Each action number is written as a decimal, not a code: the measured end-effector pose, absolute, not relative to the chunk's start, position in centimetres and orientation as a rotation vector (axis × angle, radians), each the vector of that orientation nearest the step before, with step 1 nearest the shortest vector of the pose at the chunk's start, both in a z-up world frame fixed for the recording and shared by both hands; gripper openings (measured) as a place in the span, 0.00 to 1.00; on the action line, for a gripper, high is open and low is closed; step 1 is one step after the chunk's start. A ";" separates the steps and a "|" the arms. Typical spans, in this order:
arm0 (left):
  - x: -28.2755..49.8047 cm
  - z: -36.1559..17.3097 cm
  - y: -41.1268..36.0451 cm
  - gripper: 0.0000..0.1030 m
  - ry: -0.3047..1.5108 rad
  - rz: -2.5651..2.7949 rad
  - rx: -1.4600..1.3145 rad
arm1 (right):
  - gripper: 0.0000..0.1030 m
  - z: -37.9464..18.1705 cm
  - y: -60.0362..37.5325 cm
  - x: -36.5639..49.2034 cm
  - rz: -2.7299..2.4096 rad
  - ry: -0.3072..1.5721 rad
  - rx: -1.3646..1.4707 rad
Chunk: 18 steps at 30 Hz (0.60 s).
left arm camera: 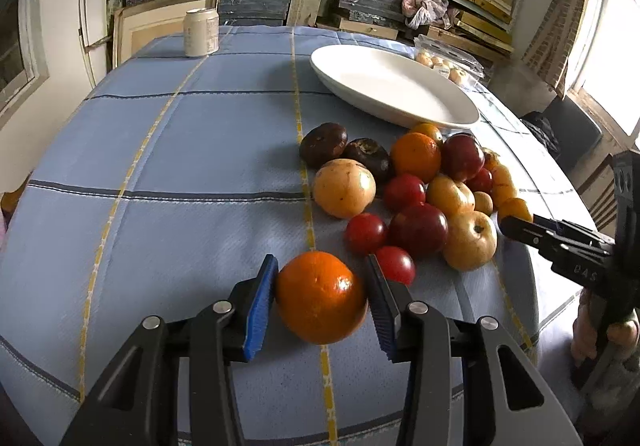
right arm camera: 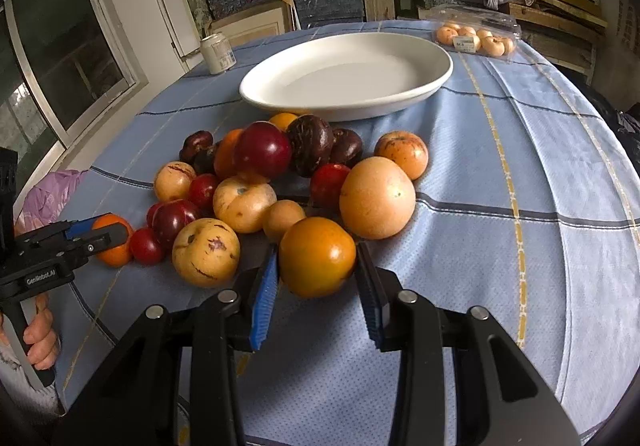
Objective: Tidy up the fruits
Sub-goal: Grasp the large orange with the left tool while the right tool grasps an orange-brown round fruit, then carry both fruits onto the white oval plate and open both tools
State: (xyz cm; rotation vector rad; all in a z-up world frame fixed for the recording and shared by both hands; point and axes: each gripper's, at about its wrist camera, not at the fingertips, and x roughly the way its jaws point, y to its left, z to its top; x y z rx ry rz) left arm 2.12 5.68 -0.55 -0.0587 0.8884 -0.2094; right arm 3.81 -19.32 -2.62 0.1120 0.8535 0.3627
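My left jaws (left arm camera: pixel 320 302) pinch an orange (left arm camera: pixel 321 296), blue pads against both its sides, at the near edge of the fruit pile (left arm camera: pixel 416 190) on the desk (left arm camera: pixel 180 166). My right jaws (right arm camera: pixel 316 278) clamp a yellow-orange fruit (right arm camera: pixel 317 261) on the pile's near side. Beyond the pile sits the white dish (right arm camera: pixel 348 74), with a can (left arm camera: pixel 201 32) and a clear fruit pack (right arm camera: pixel 476 36) at the desk's far end.

Bare counter (left arm camera: pixel 180 174) lies open from nine to twelve o'clock; the fruit pile (left arm camera: pixel 420 198) crowds one o'clock, with the plate (left arm camera: pixel 394 86) behind it.
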 end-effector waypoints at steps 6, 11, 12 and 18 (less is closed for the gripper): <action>1.4 -1.3 5.2 0.44 0.921 -0.237 -0.035 | 0.36 -2.6 -19.5 3.5 0.370 0.852 0.123; 0.9 -1.7 5.1 0.43 0.930 -0.223 -0.016 | 0.36 -2.5 -19.6 3.5 0.374 0.852 0.131; 0.9 -1.7 5.1 0.43 0.932 -0.222 -0.018 | 0.36 -2.5 -19.6 3.5 0.375 0.850 0.132; 0.7 -0.7 4.9 0.43 0.925 -0.210 -0.015 | 0.36 -1.8 -20.2 3.2 0.368 0.820 0.161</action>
